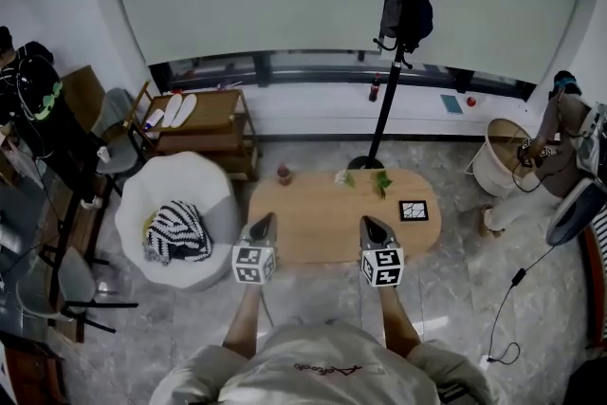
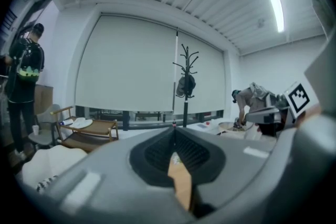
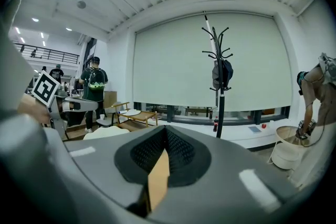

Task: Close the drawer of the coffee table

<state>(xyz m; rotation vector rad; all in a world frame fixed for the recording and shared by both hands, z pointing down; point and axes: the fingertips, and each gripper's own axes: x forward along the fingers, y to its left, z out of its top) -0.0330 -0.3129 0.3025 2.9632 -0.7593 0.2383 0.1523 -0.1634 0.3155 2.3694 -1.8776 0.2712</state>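
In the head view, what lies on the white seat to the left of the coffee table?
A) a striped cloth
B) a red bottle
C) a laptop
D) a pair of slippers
A: a black-and-white striped cloth lies on the white seat, to the left of the coffee table.

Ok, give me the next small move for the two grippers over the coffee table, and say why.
Probably lower both toward the table's near edge. The left gripper and right gripper are shut and empty, and seem raised above the coffee table, pointing across the room. No drawer front shows in any view, so it likely sits below the tabletop.
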